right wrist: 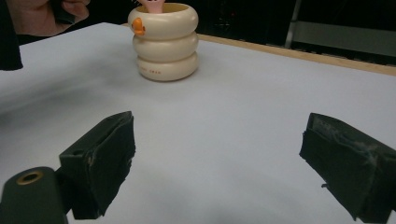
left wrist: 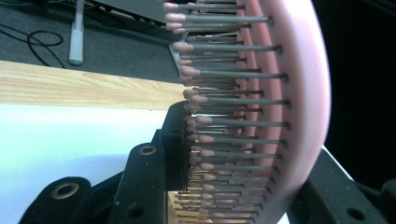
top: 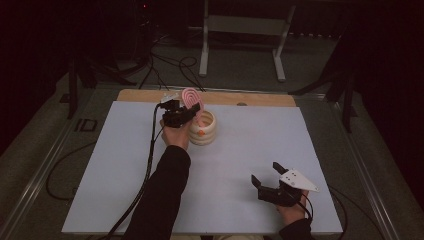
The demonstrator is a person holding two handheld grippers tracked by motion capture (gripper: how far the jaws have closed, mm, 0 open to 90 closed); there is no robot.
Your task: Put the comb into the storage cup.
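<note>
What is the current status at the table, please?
Left gripper shut on pink hairbrush, handle down in the cream ringed holder. Right gripper open, idle near the table's front. Nothing between them.

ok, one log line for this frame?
left gripper: shut on pink hairbrush, handle in cream ringed cup | right gripper: open, empty, near table edge | white table

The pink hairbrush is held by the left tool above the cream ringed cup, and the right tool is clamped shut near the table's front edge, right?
Not quite: the right tool is open, not shut. The right gripper view shows its two black jaws spread wide with bare table between them. The rest holds: the left tool holds the pink hairbrush at the cream ringed cup.
</note>
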